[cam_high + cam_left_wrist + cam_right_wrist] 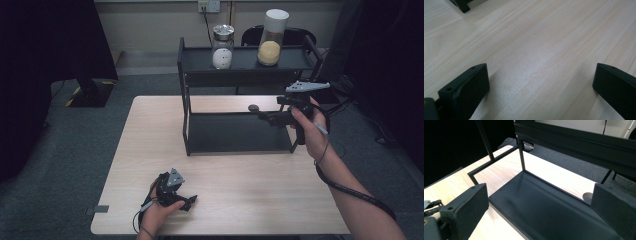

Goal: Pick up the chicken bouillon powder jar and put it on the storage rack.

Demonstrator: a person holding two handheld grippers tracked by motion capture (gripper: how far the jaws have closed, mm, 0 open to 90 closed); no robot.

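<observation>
A black two-tier metal rack [186, 100] stands at the back of the wooden table [140, 150]. On its top shelf sit a glass jar with a metal lid and something white inside [222, 47] and a taller jar with a white lid holding yellow grains [272, 37]. My right gripper [265, 117] is held at the rack's right end, pointing left over the lower shelf [544, 207], open and empty [539, 205]. My left gripper [192, 201] rests low on the table's near edge, open, with bare wood between its jaws [540, 80].
A round cable hole [253, 107] is cut in the table behind the rack. A wall socket with a cable [208, 6] is on the back wall. A dark stand base [92, 92] sits on the floor at left, a dark chair [300, 35] behind the rack.
</observation>
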